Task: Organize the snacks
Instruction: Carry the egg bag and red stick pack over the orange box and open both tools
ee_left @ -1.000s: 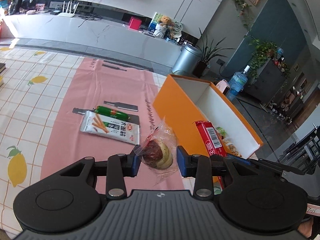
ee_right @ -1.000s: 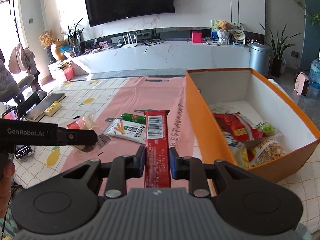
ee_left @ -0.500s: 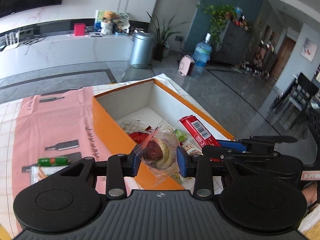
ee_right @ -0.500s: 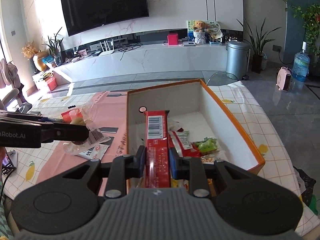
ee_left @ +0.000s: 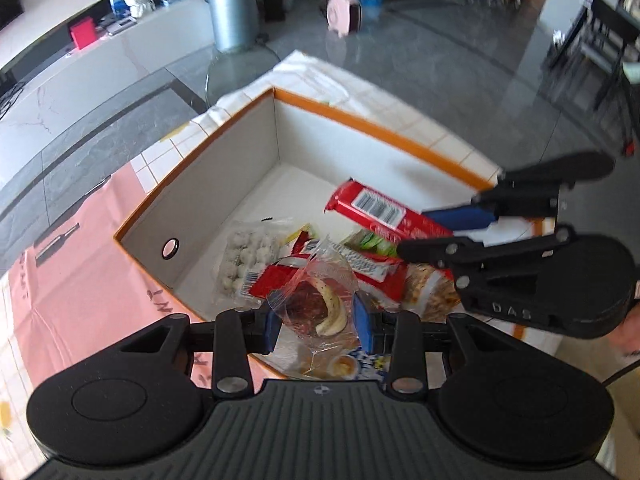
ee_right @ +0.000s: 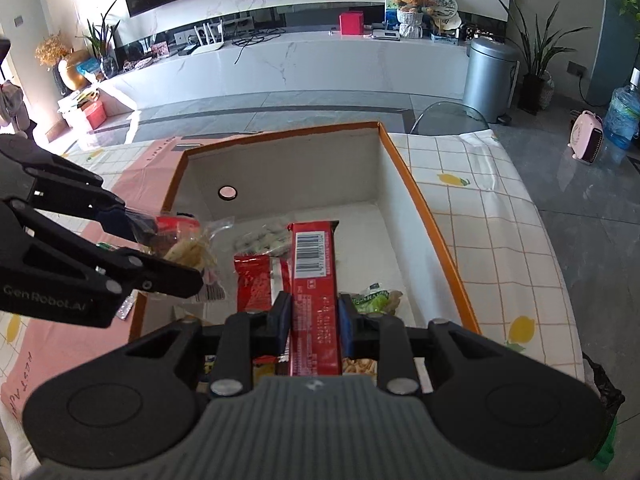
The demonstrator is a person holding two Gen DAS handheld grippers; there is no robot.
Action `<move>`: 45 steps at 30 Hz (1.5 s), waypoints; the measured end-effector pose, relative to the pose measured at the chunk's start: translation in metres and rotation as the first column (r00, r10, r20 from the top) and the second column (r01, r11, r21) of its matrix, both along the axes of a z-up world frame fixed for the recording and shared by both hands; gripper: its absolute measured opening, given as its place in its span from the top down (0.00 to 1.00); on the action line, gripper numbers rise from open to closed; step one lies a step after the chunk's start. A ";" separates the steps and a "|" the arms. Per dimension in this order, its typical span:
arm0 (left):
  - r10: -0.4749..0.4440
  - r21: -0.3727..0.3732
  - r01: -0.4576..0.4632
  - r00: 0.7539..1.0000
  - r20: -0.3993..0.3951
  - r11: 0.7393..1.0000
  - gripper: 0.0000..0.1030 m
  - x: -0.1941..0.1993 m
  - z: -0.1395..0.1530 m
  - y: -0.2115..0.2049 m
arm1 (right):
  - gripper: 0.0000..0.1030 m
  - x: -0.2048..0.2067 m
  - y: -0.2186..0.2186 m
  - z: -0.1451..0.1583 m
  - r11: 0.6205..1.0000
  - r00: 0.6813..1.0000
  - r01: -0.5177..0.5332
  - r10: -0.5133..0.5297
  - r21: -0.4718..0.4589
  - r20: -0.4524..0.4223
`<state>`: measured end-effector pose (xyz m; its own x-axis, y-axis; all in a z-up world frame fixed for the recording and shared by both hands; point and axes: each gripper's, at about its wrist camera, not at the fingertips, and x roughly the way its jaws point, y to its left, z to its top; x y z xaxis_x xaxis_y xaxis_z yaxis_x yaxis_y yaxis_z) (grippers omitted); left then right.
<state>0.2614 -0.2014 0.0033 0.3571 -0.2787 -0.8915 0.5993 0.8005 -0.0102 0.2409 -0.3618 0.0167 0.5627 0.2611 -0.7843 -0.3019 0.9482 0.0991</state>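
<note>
My left gripper (ee_left: pixel 318 320) is shut on a clear packet of dried fruit (ee_left: pixel 320 304) and holds it over the near corner of the orange box (ee_left: pixel 380 132). That packet (ee_right: pixel 188 248) also shows in the right wrist view, in the left gripper (ee_right: pixel 176 252) at the box's left wall. My right gripper (ee_right: pixel 314 312) is shut on a long red wafer bar (ee_right: pixel 314 276), held above the box (ee_right: pixel 424 216). In the left wrist view the bar (ee_left: pixel 384 216) sticks out of the right gripper (ee_left: pixel 448 224) over the box's middle. Several snack packets (ee_left: pixel 248 260) lie on the box floor.
The box stands on a pink mat (ee_left: pixel 64 280) over a lemon-print tablecloth (ee_right: pixel 480 216). A small packet (ee_right: pixel 128 306) lies on the mat outside the left wall. Beyond the table edge are grey floor, a metal bin (ee_right: pixel 488 72) and a white media bench (ee_right: pixel 280 60).
Both grippers swung right from over the pink mat to above the open box, each still holding its snack. The left gripper also rolled and now looks down into the box.
</note>
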 end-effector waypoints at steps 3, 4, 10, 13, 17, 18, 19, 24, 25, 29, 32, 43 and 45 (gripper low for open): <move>-0.023 0.066 0.026 0.999 -0.040 0.997 0.60 0.012 -0.014 -0.006 | 0.79 0.024 0.002 -0.011 1.000 0.999 -0.010 0.009 -0.016 -0.037; -0.023 0.088 0.027 0.999 -0.047 0.996 0.60 0.017 -0.018 -0.008 | 0.79 0.032 0.002 -0.016 1.000 0.999 -0.010 0.009 -0.017 -0.054; -0.045 0.222 0.061 0.996 -0.077 0.973 0.59 0.034 -0.038 -0.015 | 0.79 0.069 0.013 -0.042 0.998 0.991 -0.024 0.016 -0.057 -0.132; -0.060 0.254 0.080 0.994 -0.086 0.964 0.59 0.038 -0.047 -0.017 | 0.79 0.080 0.017 -0.050 0.997 0.989 -0.020 0.010 -0.069 -0.150; -0.069 0.275 0.093 0.993 -0.095 0.957 0.58 0.041 -0.057 -0.020 | 0.79 0.091 0.019 -0.059 0.996 0.985 -0.010 -0.005 -0.085 -0.172; -0.063 0.278 0.088 0.993 -0.098 0.957 0.58 0.043 -0.059 -0.020 | 0.79 0.093 0.019 -0.060 0.996 0.984 -0.011 -0.005 -0.089 -0.179; -0.058 0.280 0.084 0.993 -0.099 0.956 0.57 0.044 -0.061 -0.020 | 0.78 0.095 0.020 -0.062 0.996 0.983 -0.010 -0.007 -0.093 -0.183; -0.058 0.302 0.078 0.996 -0.073 0.950 0.52 0.044 -0.062 -0.023 | 0.75 0.095 0.022 -0.063 0.994 0.981 -0.001 -0.020 -0.112 -0.192; -0.060 0.304 0.078 0.996 -0.068 0.949 0.52 0.043 -0.062 -0.025 | 0.72 0.094 0.022 -0.063 0.993 0.981 0.000 -0.023 -0.117 -0.191; -0.061 0.297 0.074 0.997 -0.055 0.952 0.44 0.041 -0.059 -0.023 | 0.64 0.092 0.023 -0.056 0.991 0.984 0.009 -0.032 -0.135 -0.173; -0.061 0.278 0.070 0.997 -0.039 0.958 0.34 0.038 -0.053 -0.021 | 0.58 0.088 0.024 -0.050 0.992 0.986 0.008 -0.029 -0.125 -0.164; -0.030 0.169 0.021 0.999 0.045 0.985 0.29 0.008 -0.005 0.003 | 0.43 0.056 0.028 -0.012 0.993 0.991 0.033 -0.047 -0.115 -0.122; -0.015 0.144 0.006 0.998 0.062 0.990 0.29 0.000 0.006 0.007 | 0.40 0.047 0.029 -0.003 0.993 0.992 0.040 -0.053 -0.112 -0.115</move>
<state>0.2612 -0.1944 0.0092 0.4112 -0.1530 -0.8986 0.6032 0.7848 0.1424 0.2882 -0.3324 0.0138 0.4747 0.1459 -0.8680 -0.2497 0.9680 0.0261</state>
